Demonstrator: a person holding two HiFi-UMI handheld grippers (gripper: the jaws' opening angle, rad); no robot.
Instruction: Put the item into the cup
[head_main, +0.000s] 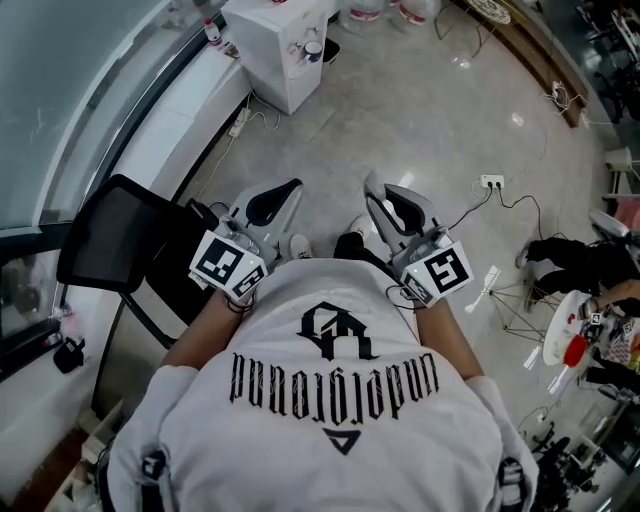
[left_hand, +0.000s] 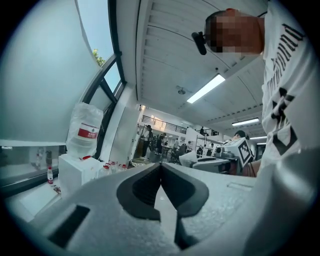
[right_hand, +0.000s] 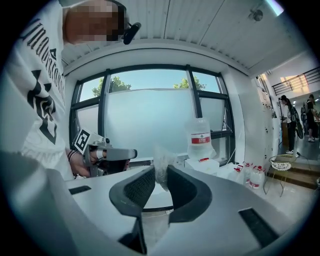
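The right gripper (right_hand: 160, 168) is clamped on the item (right_hand: 161, 155), a crinkled piece of clear plastic pinched between its pads and sticking up above them. The left gripper (left_hand: 160, 167) is closed, its jaw tips touching with nothing between them. The person holds both above the floor (head_main: 420, 110), beside a black chair (head_main: 110, 235).

the clear crinkled plastic thing (right_hand: 160, 156) in the right gripper (right_hand: 160, 172) is half hidden by its pads, perhaps a bag.
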